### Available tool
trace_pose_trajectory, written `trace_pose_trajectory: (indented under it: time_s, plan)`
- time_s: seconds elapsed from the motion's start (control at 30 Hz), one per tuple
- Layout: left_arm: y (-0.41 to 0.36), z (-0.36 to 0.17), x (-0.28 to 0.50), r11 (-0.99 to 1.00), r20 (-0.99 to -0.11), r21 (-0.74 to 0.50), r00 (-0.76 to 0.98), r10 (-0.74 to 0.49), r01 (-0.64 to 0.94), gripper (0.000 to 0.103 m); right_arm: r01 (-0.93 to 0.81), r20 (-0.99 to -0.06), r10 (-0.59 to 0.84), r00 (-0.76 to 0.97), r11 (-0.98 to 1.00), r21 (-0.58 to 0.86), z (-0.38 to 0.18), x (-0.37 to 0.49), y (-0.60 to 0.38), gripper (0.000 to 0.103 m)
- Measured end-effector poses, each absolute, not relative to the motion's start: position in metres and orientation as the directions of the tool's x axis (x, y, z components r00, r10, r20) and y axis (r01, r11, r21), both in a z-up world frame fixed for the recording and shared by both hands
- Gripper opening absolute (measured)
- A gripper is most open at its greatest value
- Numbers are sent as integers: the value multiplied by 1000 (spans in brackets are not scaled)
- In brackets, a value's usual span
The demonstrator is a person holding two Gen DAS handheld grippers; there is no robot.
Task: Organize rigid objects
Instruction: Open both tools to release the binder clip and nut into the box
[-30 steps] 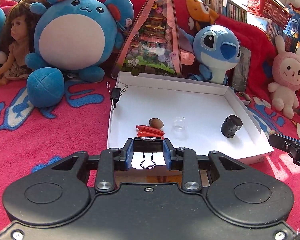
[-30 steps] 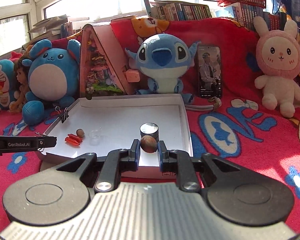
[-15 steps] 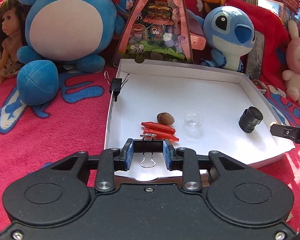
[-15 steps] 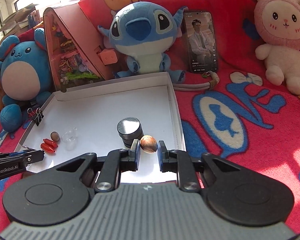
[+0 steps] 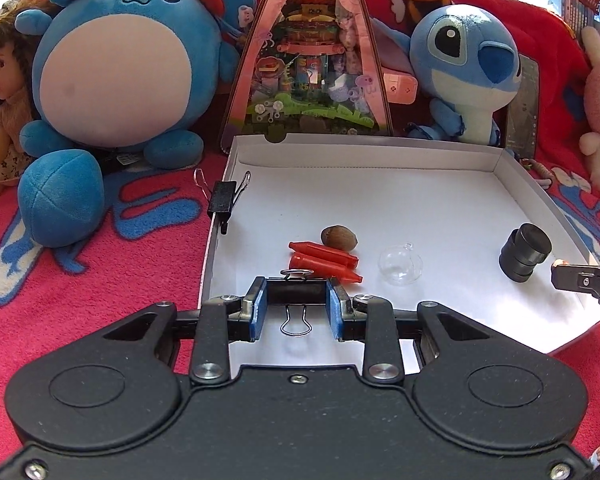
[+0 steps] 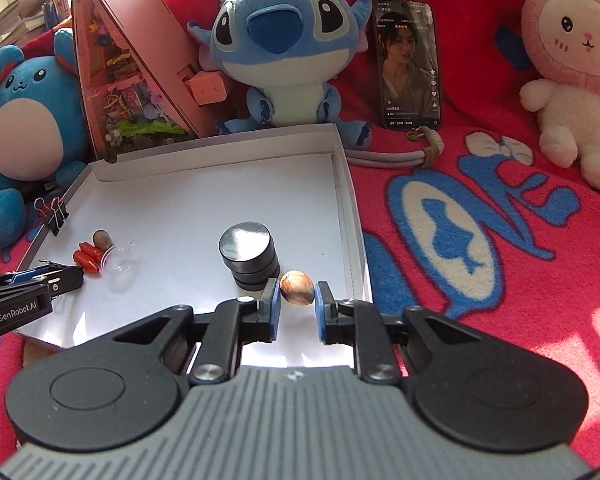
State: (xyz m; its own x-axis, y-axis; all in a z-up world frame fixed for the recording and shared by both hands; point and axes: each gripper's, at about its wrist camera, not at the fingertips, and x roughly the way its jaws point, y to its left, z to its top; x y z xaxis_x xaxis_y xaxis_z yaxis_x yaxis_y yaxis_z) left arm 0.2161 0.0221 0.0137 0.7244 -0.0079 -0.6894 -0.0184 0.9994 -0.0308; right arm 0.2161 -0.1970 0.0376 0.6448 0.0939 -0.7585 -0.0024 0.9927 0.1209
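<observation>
Since a second ago, both your grippers have come lower and closer over the white tray, whose contents now loom larger in each view.

Your left gripper stays clamped on a black binder clip, its blue pads pressed to the clip's sides and one wire handle hanging down between them. Just beyond the fingers lie two red crayons, a brown nut behind them, and a clear glass bulb ahead to the right.

Only the left wrist view shows the clip in the fingers; the right wrist view catches that gripper merely as a black tip entering at left. The right wrist view alone shows the phone propped behind the tray.

Your right gripper holds a round brown marble between fingers set narrowly apart, closed on its sides, over the tray's near right part. A stack of dark discs stands just ahead-left of the fingers. A second binder clip grips the tray's left wall.
</observation>
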Motion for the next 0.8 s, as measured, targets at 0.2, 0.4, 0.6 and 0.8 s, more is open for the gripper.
trace_pose_trajectory:
  time_s: [0.2,0.4,0.6,0.8]
  plan:
    - [23,12,228,999,-680,-27,733,15,-46,29,-6,-763,94,640,993,117,34,219,-195,22]
    - [20,10,229,999,-671,-15,741,25,-47,30,-5,-766,93,636,993,116,33,219,-196,23]
    - [22,14,224,999,-674,-17,738,22,-46,38,-3,-763,94,640,993,119,34,218,-198,27]
    - [18,20,215,1000,-662,3,750,21,-26,54,-6,-759,93,645,993,116,35,215,-198,38]
